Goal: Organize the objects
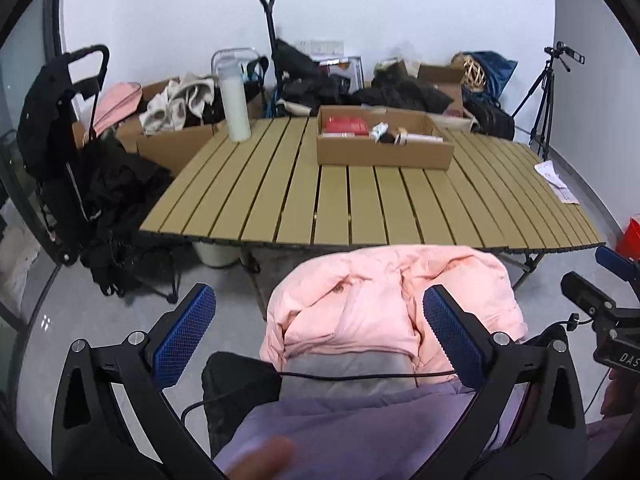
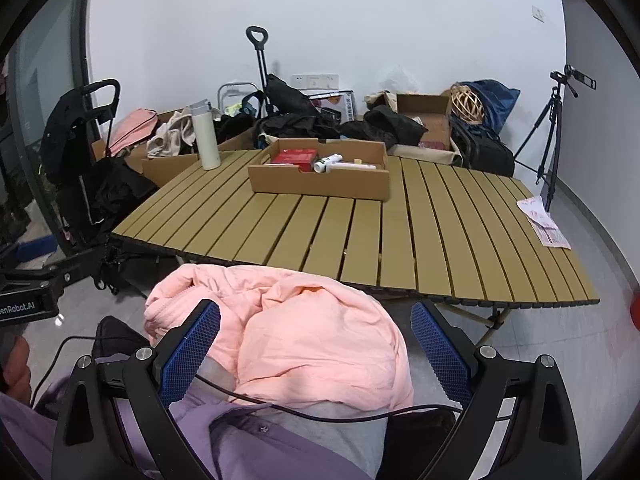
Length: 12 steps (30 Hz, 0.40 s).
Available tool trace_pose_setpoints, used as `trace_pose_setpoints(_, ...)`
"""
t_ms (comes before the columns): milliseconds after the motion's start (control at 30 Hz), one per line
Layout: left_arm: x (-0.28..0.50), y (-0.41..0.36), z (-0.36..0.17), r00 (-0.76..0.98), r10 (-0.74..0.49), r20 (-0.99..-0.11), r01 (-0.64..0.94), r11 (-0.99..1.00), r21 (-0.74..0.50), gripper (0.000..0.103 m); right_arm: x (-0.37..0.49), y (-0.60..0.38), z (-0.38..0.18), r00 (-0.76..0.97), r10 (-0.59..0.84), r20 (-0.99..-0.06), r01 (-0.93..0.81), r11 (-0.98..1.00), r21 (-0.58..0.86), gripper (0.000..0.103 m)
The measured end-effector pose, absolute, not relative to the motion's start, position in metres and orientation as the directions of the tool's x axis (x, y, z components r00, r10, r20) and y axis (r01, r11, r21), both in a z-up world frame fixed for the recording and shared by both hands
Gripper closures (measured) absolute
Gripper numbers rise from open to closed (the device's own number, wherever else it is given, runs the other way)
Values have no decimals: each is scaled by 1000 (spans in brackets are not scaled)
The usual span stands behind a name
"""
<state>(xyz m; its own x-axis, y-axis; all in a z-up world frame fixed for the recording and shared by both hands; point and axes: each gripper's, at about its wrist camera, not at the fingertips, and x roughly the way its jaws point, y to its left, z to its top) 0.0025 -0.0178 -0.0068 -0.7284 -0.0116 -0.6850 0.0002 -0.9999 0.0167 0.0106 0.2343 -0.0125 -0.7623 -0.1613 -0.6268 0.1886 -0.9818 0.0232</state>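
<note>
Left wrist view: the left gripper is held low, well short of the slatted surface, its blue-padded fingers spread wide and empty. A pink jacket lies bunched in the person's lap between the fingers and the surface edge. On the far half of the surface stands a shallow cardboard tray that contains a red box and several small items; a white bottle stands upright near the far left corner, apart from the tray. A sheet of paper lies at the right edge.

Right wrist view: the right gripper is likewise held back from the surface, fingers parted and holding nothing. The tray, bottle and paper appear in the same places.

Judged progress: most small items already sit in the tray; the bottle and the paper remain outside it, so the organizing appears late but perhaps unfinished.
</note>
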Motion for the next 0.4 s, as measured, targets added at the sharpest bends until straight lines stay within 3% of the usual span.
trace_pose_setpoints(233, -1, -19, -14, -704, -26, -709, 16, -1000, 20, 0, 6, 238, -16, -754, -156, -638, 179, -983, 30, 5)
trace_pose_setpoints(400, 5, -18, -11, -737, -35, -675, 7, -999, 44, 0, 8, 236, -16, -755, -158, -636, 182, -983, 27, 5)
